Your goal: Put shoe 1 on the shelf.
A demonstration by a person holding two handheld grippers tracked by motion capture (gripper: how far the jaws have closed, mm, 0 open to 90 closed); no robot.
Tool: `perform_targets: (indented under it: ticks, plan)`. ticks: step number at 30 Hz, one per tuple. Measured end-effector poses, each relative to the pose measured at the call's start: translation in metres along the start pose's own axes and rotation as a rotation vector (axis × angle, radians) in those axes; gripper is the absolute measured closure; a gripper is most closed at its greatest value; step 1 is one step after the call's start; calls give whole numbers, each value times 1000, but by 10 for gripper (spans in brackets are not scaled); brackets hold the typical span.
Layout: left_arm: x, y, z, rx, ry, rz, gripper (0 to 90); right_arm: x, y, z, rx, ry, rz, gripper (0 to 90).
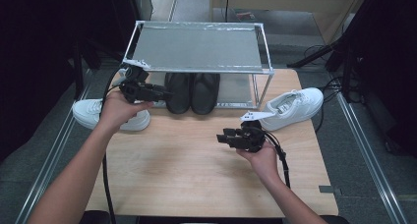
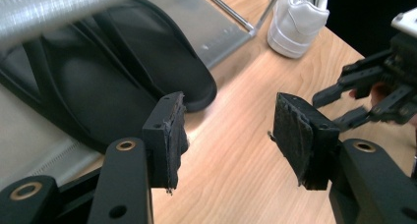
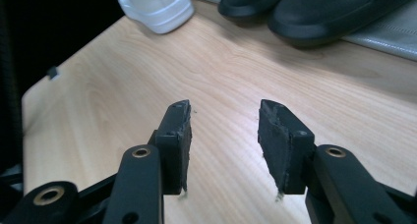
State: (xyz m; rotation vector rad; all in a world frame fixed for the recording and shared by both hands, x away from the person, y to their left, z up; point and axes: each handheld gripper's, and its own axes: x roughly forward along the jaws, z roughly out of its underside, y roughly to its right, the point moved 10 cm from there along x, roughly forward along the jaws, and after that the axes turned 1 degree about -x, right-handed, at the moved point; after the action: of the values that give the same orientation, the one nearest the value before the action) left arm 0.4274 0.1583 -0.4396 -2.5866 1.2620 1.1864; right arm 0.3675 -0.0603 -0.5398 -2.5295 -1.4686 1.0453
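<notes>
Nearest the person, the right tongs (image 1: 227, 137) hang over bare wood in the middle of the counter (image 1: 196, 175), pointing toward the person's left. In the right gripper view its jaws stand spread with nothing between them but wood grain; its pads (image 3: 178, 135) touch nothing.

Farther in, the left tongs (image 1: 164, 93) sit at the front left corner of the shoe rack (image 1: 196, 47), pointing right along the rack's front edge. Jaws spread; the left gripper view shows an empty gap, with the counter seen through it. Nothing is pinched by either tongs.

The pair of black slippers (image 1: 192, 92) lies on the rack's lower shelf, side by side, long axes running front to back, rounded ends facing the person and reaching slightly past the shelf's front edge. In the left gripper view the nearer slipper (image 2: 123, 71) lies just beyond the left pad (image 2: 169, 135), close but apart.

Two white sneakers remain on the counter: one left sneaker (image 1: 88, 113) behind the left hand (image 1: 118, 111), one right sneaker (image 1: 295, 106) beyond the right tongs, its long axis diagonal, beside the rack's right leg.

Judgement: each sneaker lies nearer its own side's tongs, and the right sneaker is unobstructed, back and to the right of the right tongs.
</notes>
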Motion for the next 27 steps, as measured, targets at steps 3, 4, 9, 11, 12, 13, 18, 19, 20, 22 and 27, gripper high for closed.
perform_targets:
  ticks: [3, 4, 9, 11, 12, 13, 18, 19, 20, 22, 27]
  plan:
    - [-1, 0, 10, -7, -5, -7, 456, -11, -3, 3, 1, 11, -12, 573]
    - [-3, 1, 16, -19, -4, 3, 456, -13, -3, 3, -4, 16, -12, 570]
    - [-7, 1, 34, -40, -8, -1, 452, -24, -3, 4, -23, 34, -10, 563]
    - [-9, 1, 41, -42, -10, -6, 452, -28, -3, 5, -17, 42, -20, 561]
    - [-9, 0, 46, -42, -11, -15, 452, -29, -3, 5, -14, 43, -25, 560]
    - [-9, 0, 51, -44, -15, -19, 451, -31, -3, 6, -12, 42, -29, 556]
    - [-7, -1, 73, -58, -29, -16, 444, -35, -2, 11, -20, 35, -27, 544]
    - [-7, -1, 78, -57, -28, -19, 444, -35, -2, 12, -21, 31, -25, 544]
    - [-7, -1, 81, -56, -29, -16, 444, -36, -1, 12, -18, 28, -24, 545]
    - [-9, -2, 86, -64, -15, -4, 445, -36, 0, 12, -17, 30, -24, 545]
    - [-15, -12, 98, -82, -18, -37, 445, -34, 0, 15, -10, 27, -30, 550]
